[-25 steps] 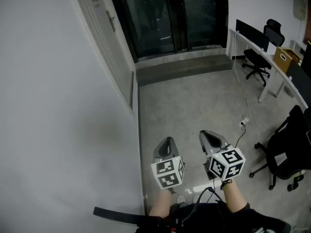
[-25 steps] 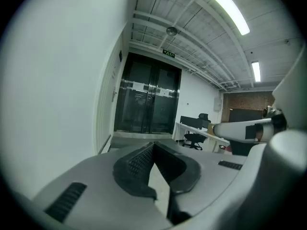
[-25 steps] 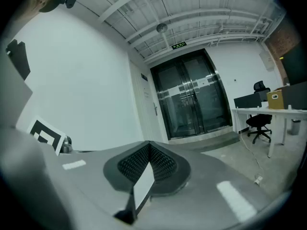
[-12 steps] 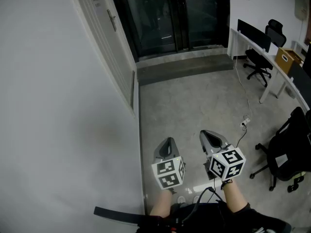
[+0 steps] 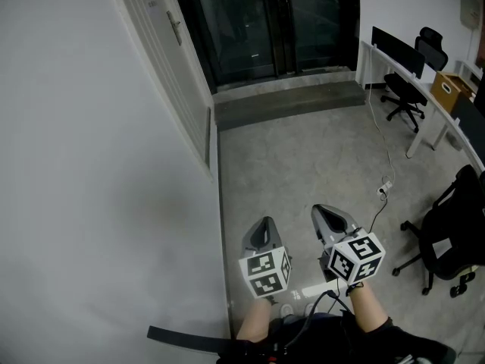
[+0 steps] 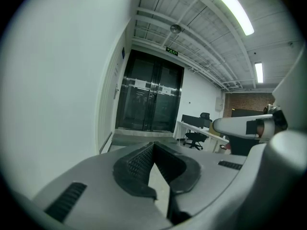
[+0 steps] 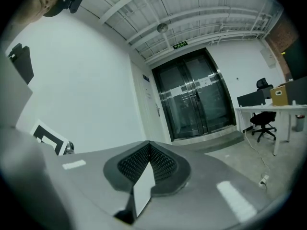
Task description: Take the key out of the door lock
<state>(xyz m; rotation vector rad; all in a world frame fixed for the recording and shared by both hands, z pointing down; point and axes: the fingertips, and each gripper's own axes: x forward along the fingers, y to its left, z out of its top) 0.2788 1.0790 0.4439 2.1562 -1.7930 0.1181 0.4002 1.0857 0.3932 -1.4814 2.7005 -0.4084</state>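
A white door (image 5: 163, 74) with a metal lever handle (image 5: 176, 29) stands in the left wall, far ahead of me. At this distance I cannot make out a key or a lock. The handle also shows small in the left gripper view (image 6: 116, 91) and the right gripper view (image 7: 158, 110). My left gripper (image 5: 261, 223) and right gripper (image 5: 323, 210) hang side by side low over the concrete floor, well short of the door. On both the jaws are closed tip to tip with nothing between them, as seen on the left gripper (image 6: 153, 144) and the right gripper (image 7: 149, 144).
Dark glass double doors (image 5: 258, 21) close the far end behind a raised step (image 5: 288, 101). A white desk (image 5: 398, 63), office chairs (image 5: 402, 97), a cardboard box (image 5: 447, 89) and a black chair (image 5: 451, 241) line the right side. A cable and plug (image 5: 385, 186) lie on the floor.
The view has shifted slightly, so both grippers sit a touch lower in the picture. Their jaws stay closed and neither has come visibly nearer the door.
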